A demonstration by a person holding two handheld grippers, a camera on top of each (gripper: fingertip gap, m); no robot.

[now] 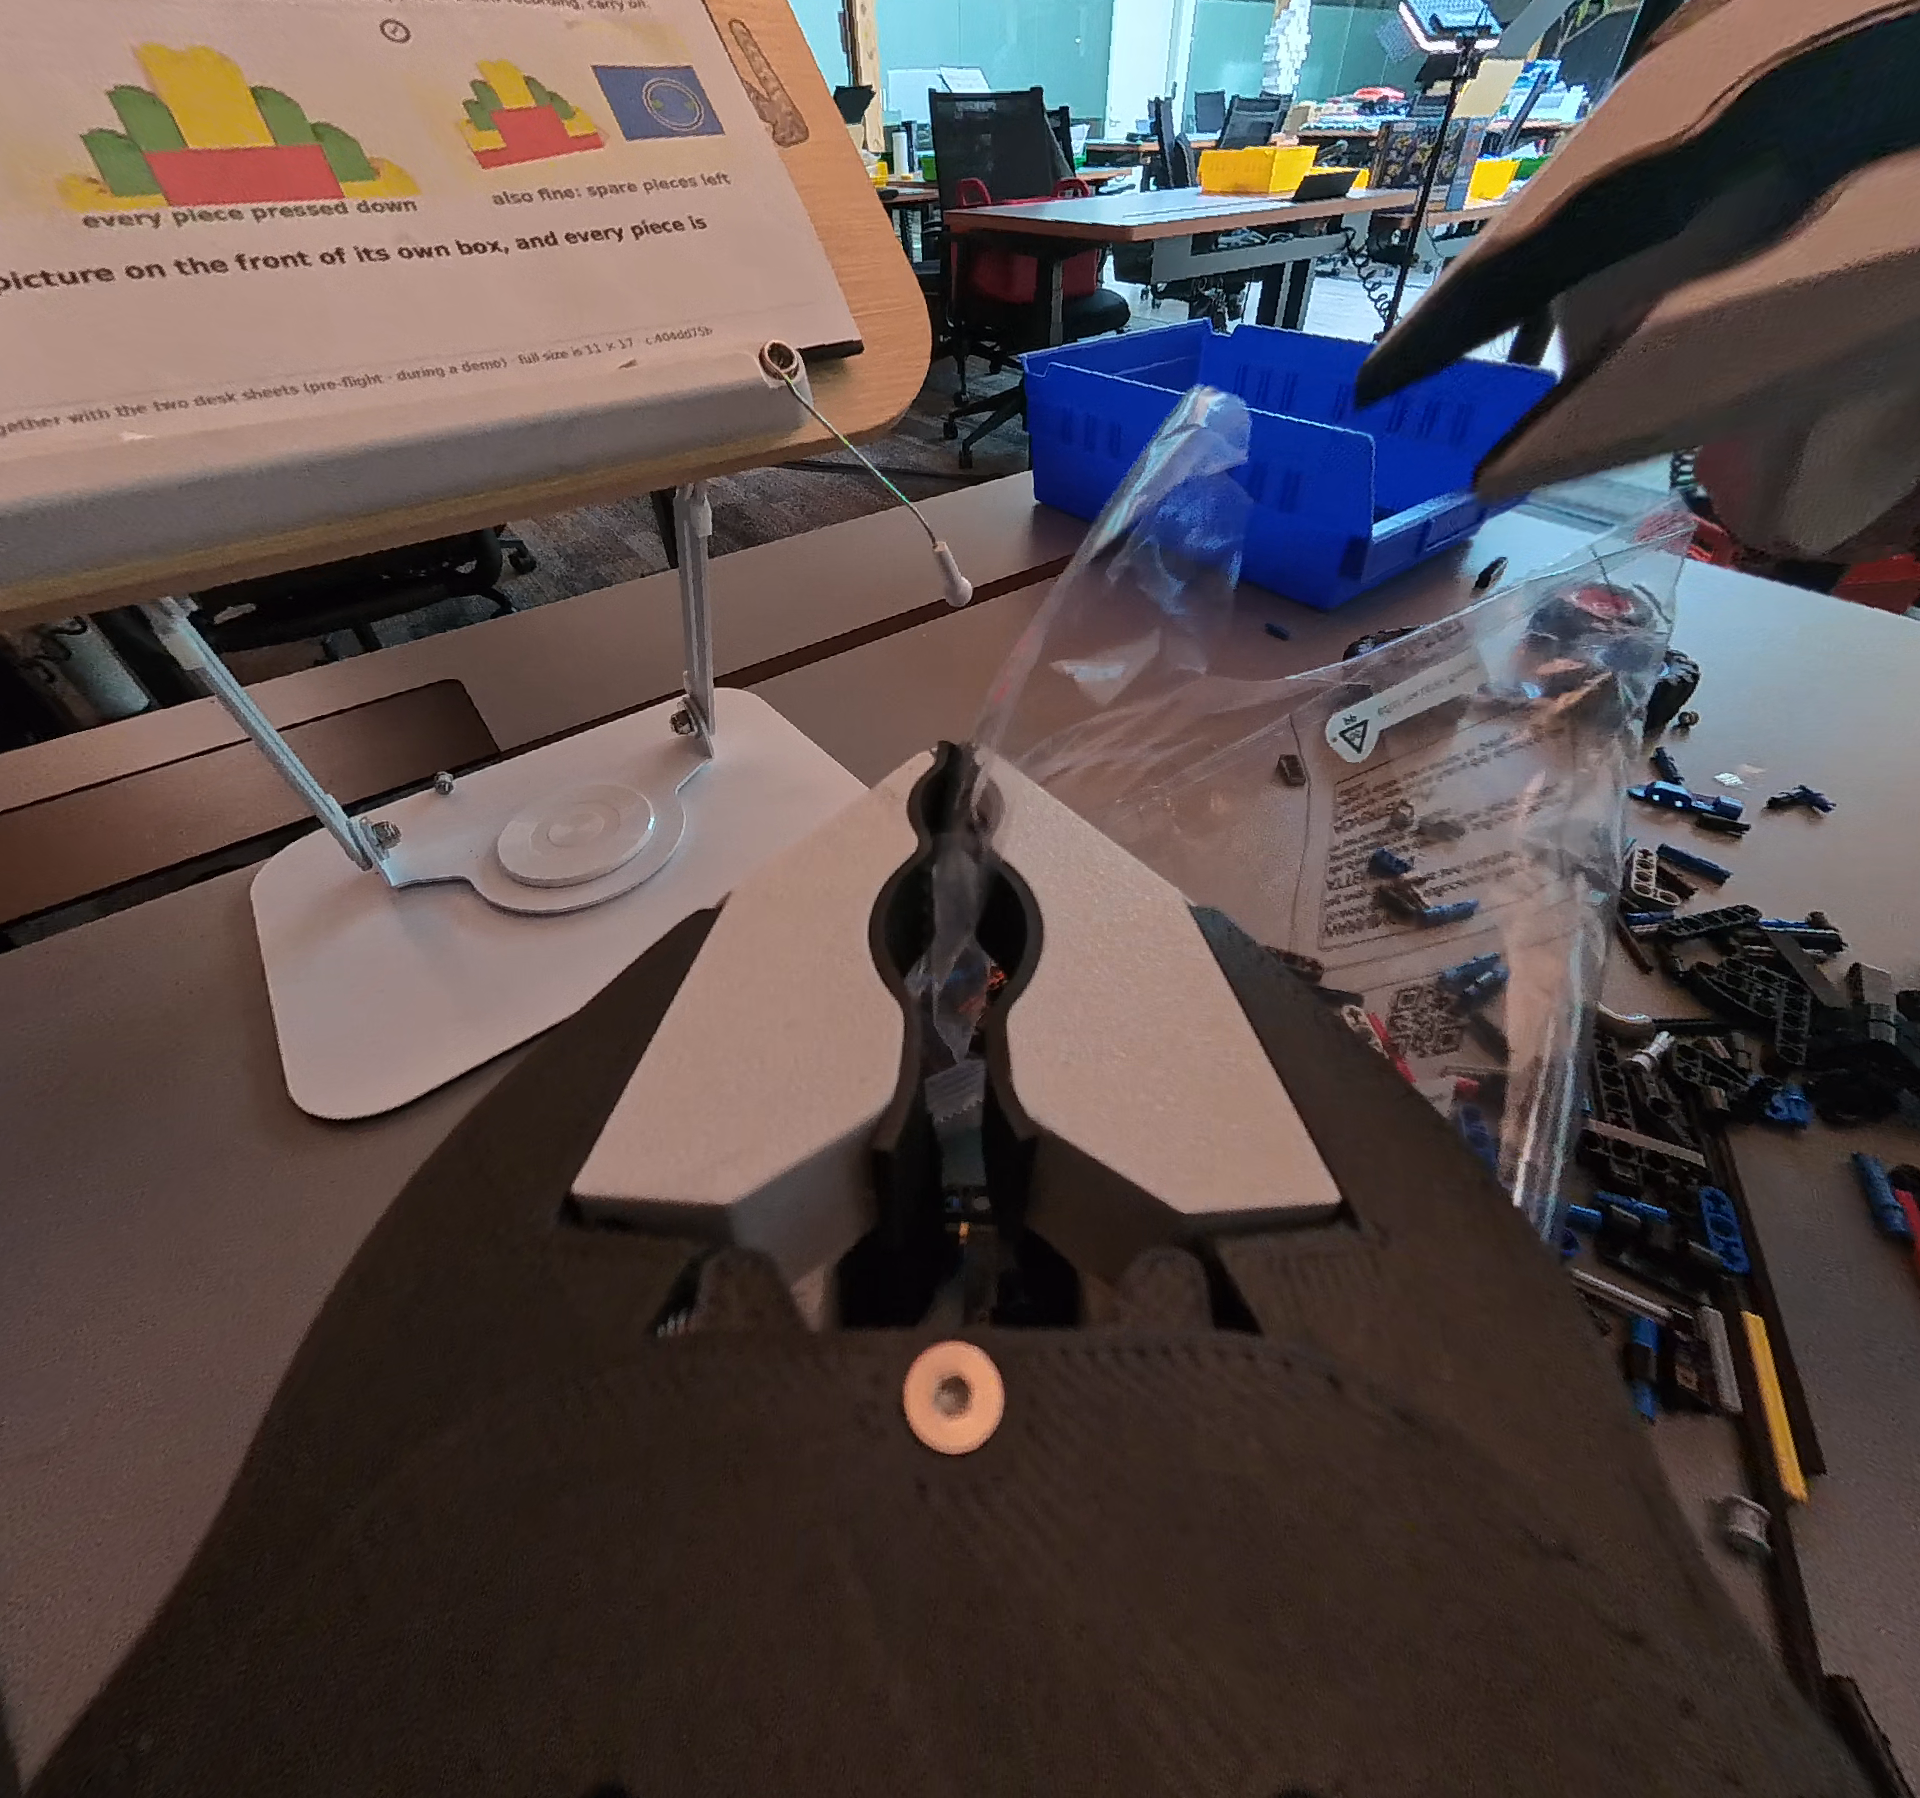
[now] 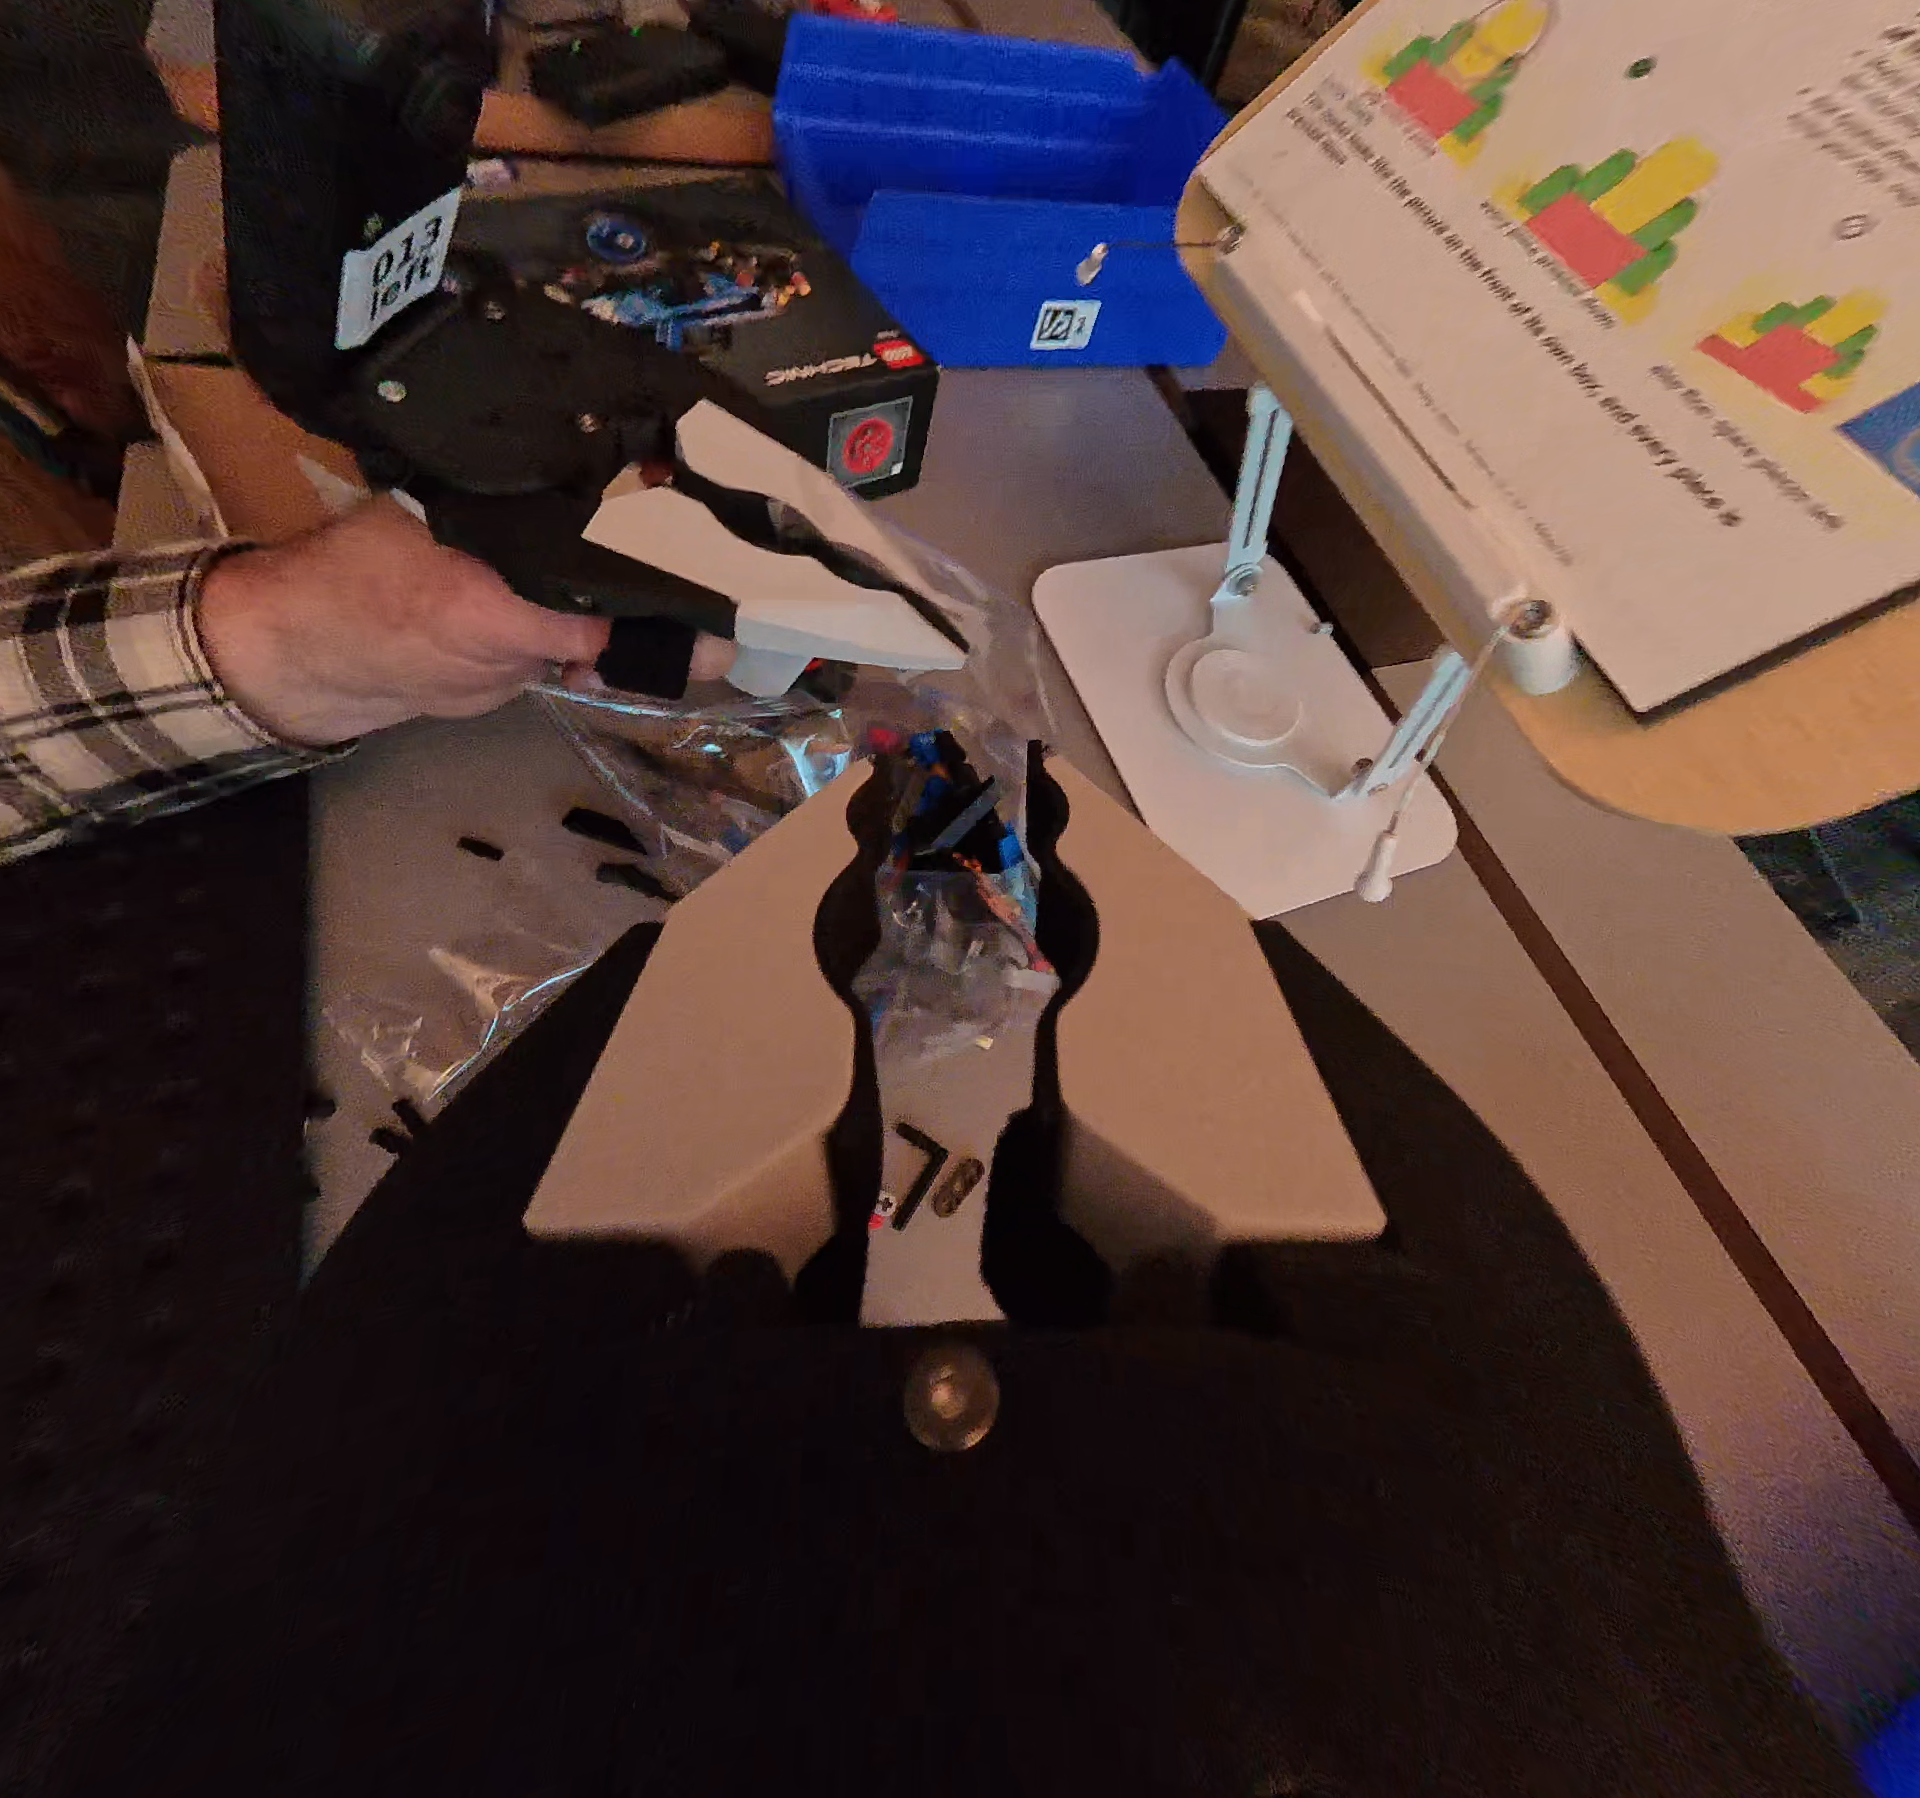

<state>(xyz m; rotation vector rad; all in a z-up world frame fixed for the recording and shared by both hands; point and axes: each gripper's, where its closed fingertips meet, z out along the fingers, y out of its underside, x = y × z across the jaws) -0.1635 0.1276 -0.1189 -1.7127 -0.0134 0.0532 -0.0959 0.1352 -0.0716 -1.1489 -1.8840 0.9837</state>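
Observation:
My left gripper (image 1: 961, 772) is shut on one corner of a clear plastic bag (image 1: 1195, 709) and holds it above the brown table. The bag bears a white printed label and hangs open towards a pile of small black and blue building pieces (image 1: 1714, 1000) on the table. My right gripper (image 2: 956, 772) has the bunched bag (image 2: 956, 917), with small pieces inside, pinched between its fingers with a gap left between the tips. It shows at the upper right of the left wrist view (image 1: 1434, 439). The left gripper (image 2: 951, 642) shows in the right wrist view, held by a hand (image 2: 364, 626).
A white document stand (image 1: 499, 917) carrying a printed sheet stands just left of the bag; it also shows in the right wrist view (image 2: 1247, 709). A blue bin (image 1: 1299, 481) sits behind. A black set box (image 2: 810, 366) lies beside the bin (image 2: 987, 148). Loose pieces (image 2: 603, 823) lie on the table. My hands' fingertips stand some 9 centimetres from each other.

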